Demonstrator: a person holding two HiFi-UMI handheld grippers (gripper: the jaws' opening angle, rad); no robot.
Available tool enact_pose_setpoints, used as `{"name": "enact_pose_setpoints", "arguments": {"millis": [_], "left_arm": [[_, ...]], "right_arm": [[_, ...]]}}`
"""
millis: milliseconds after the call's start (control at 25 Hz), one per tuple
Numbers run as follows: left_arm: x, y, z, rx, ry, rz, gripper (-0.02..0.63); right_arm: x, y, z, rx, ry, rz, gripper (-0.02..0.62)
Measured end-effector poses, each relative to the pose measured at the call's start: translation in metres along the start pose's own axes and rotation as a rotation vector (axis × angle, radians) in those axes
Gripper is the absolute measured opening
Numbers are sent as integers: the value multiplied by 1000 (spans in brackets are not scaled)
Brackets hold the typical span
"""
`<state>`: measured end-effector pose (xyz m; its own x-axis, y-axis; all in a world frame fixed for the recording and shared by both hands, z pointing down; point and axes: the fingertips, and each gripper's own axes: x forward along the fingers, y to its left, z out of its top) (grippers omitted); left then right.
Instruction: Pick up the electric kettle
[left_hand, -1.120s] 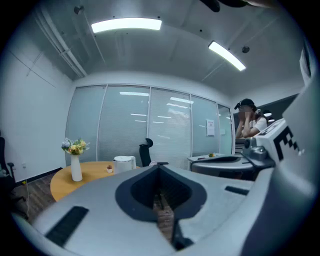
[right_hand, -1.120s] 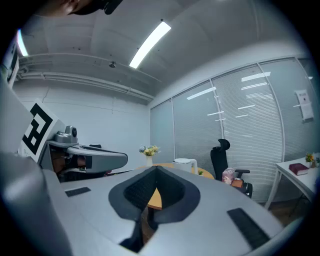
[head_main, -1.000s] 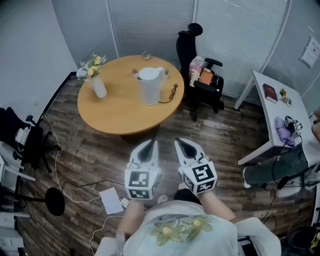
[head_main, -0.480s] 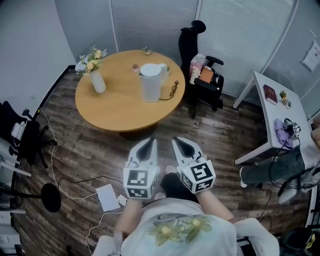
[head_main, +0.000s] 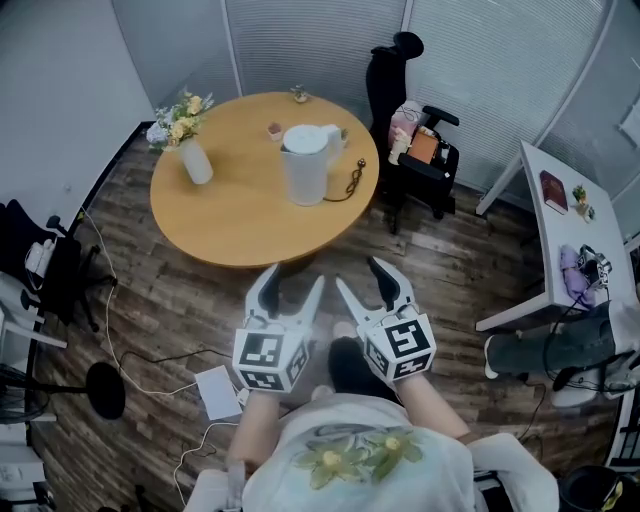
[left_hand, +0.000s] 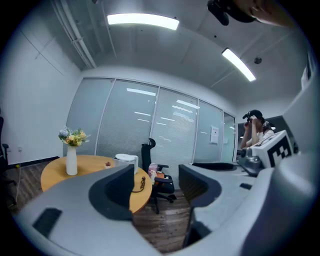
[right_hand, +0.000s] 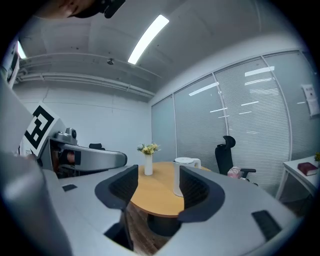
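Flowers (head_main: 178, 115) in a white vase (head_main: 199, 165) stand by the round wooden table's (head_main: 230, 215) left edge, the white electric kettle (head_main: 305, 168) toward its right. Left gripper (head_main: 293, 280) and right gripper (head_main: 360, 275), short of the table, have just opened, jaws empty

Round table (head_main: 230, 215): wood-look top, warm tan, smooth, low sheen.
Electric kettle (head_main: 304, 165), 2 o'clock on tabletop: white, plastic-look body, smooth, faint gloss.
Vase (head_main: 197, 165), 10 o'clock on tabletop: white, smooth, ceramic-look, matt.
Floor (head_main: 170, 300): dark wood-grain planks, uneven tone, dull finish.
Office chair (head_main: 385, 95), 2 o'clock of table: black, matt, cloth-look back.
Side table (head_main: 555, 235), 3 o'clock of head view: white top, smooth.
Blinds (head_main: 310, 40), 12 o'clock: pale slats, fine ribbed texture.
Shirt (head_main: 350, 460), 6 o'clock: light printed cloth.
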<state>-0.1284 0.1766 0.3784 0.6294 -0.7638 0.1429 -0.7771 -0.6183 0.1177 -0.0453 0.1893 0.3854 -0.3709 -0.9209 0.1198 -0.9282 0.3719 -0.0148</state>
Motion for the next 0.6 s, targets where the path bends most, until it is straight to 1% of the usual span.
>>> {"name": "enact_pose_setpoints", "arguments": {"millis": [80,240,320,480,600], "left_arm": [[11,10,2,-4,-1,9,266],[36,30,1,42,41,51,268],[50,40,-1,42,62,63,268],[79,55,-5,38,100,63,267],[99,68,-6,36,117,82,267]], "right_arm": [[10,-10,-2,6,7,-1,252],[33,-35,-6,21,21,-1,252],[44,-48,-7,23,27,3,252],[67,-73,-8,27,36,22,252],[86,-90,-11,33,50,37,252]]}}
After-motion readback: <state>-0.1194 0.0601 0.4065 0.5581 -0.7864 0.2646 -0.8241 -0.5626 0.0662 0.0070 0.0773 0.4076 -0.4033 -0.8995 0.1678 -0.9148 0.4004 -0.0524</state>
